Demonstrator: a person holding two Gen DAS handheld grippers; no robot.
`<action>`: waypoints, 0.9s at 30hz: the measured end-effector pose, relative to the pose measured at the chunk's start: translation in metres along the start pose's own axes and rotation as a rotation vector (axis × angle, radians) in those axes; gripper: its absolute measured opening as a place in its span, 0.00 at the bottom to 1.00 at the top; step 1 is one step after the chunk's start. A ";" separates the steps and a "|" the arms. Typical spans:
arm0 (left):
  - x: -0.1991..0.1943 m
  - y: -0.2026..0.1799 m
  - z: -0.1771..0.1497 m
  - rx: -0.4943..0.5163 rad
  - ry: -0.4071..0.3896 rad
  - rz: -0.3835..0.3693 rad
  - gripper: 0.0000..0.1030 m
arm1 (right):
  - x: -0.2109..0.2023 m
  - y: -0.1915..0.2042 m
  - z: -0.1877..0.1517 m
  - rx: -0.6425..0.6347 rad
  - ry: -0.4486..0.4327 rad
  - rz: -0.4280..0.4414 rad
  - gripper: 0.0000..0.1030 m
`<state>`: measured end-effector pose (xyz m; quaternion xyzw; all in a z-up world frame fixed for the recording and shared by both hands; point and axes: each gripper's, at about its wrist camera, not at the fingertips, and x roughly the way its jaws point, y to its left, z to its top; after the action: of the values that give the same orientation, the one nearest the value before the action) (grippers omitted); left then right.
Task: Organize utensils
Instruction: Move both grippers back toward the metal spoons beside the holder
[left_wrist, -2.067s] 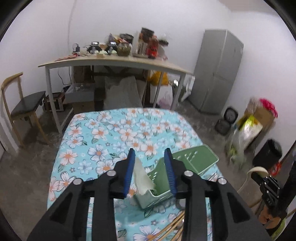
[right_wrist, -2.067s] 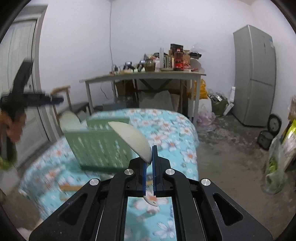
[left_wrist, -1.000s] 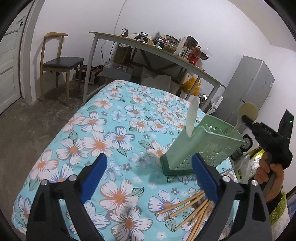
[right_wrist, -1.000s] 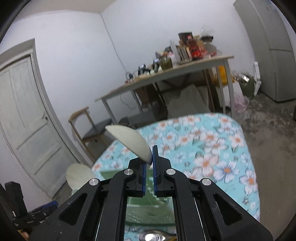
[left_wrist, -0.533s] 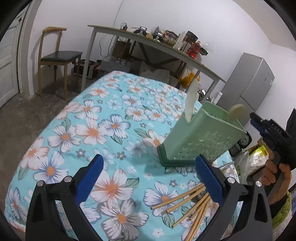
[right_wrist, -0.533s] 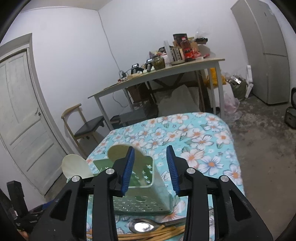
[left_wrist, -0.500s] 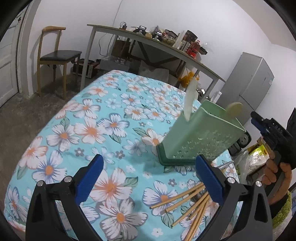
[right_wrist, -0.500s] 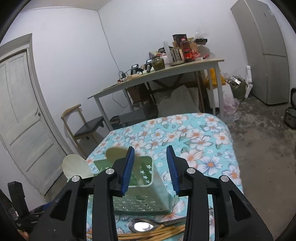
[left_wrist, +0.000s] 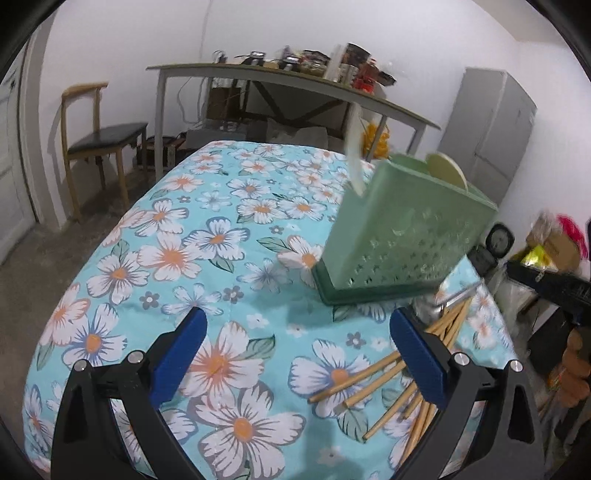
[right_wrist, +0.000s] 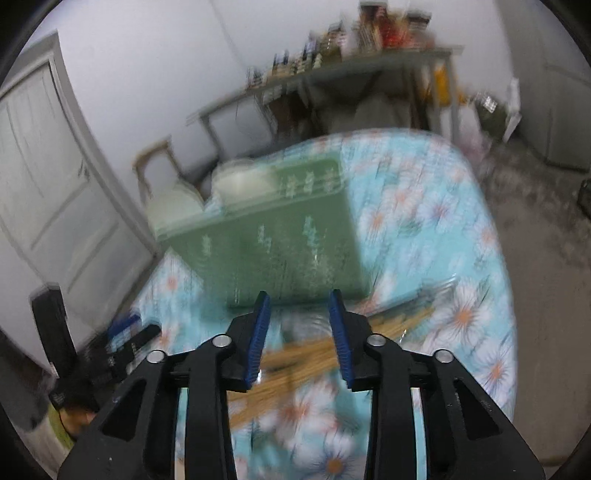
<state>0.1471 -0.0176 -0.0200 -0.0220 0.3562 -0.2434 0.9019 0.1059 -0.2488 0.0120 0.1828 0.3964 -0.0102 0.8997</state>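
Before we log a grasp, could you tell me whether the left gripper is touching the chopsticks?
Cannot tell: in the left wrist view the left gripper is open, and its right finger overlaps the chopsticks.

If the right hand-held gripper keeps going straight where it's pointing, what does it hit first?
Probably the loose wooden chopsticks on the floral tablecloth, just short of the green plastic utensil holder; blur makes depth uncertain.

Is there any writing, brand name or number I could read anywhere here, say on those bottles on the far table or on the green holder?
No text can be read in either view.
Bottles and jars on the far table: labels too small and blurred.
Green holder: only punched patterns, no words.
Fridge: no readable mark.
Bags by the wall: print too blurred.
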 end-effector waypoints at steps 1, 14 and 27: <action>0.000 -0.003 -0.002 0.025 0.002 -0.002 0.94 | 0.008 0.002 -0.005 -0.001 0.034 0.003 0.24; -0.008 -0.046 -0.037 0.195 0.035 -0.200 0.65 | 0.101 0.055 -0.001 -0.145 0.275 0.052 0.08; 0.015 -0.081 -0.064 0.325 0.118 -0.268 0.51 | 0.090 0.022 -0.030 -0.086 0.363 -0.010 0.06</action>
<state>0.0804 -0.0875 -0.0599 0.0910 0.3583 -0.4160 0.8308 0.1499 -0.2073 -0.0636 0.1411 0.5532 0.0353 0.8202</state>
